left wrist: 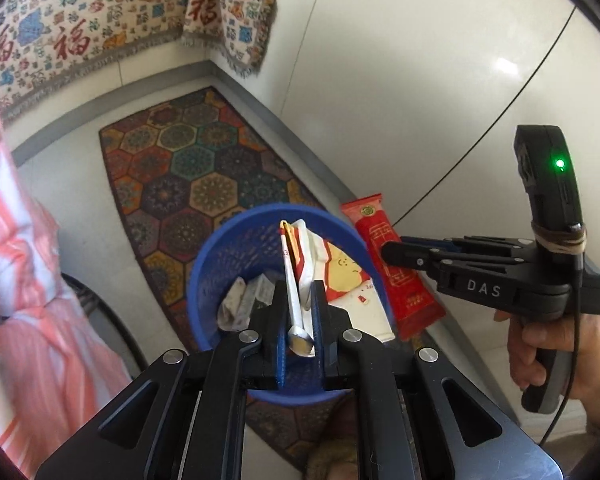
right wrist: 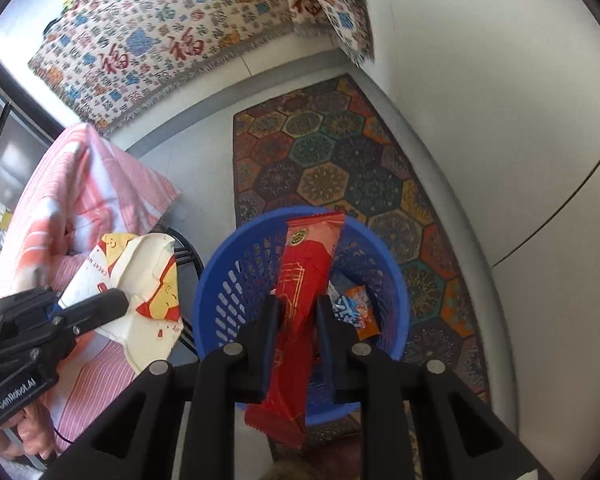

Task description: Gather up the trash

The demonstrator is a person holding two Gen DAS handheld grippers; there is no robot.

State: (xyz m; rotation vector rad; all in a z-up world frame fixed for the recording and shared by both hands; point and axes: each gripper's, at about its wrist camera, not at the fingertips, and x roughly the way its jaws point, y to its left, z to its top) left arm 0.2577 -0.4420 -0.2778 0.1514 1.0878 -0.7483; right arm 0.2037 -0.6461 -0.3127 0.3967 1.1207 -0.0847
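Blue basket [right wrist: 220, 292] holds small wrappers [right wrist: 354, 310].

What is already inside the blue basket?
In the blue basket, the right wrist view shows an orange-and-blue snack wrapper; the left wrist view shows crumpled pale wrappers. The red wrapper and the white paper bag, held above in the grippers, hide the rest.

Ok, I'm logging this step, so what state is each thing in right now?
Left gripper: shut on the white paper bag, above the basket.
Right gripper: shut on the red wrapper, above the basket.
Blue basket: upright on the floor, some trash inside.
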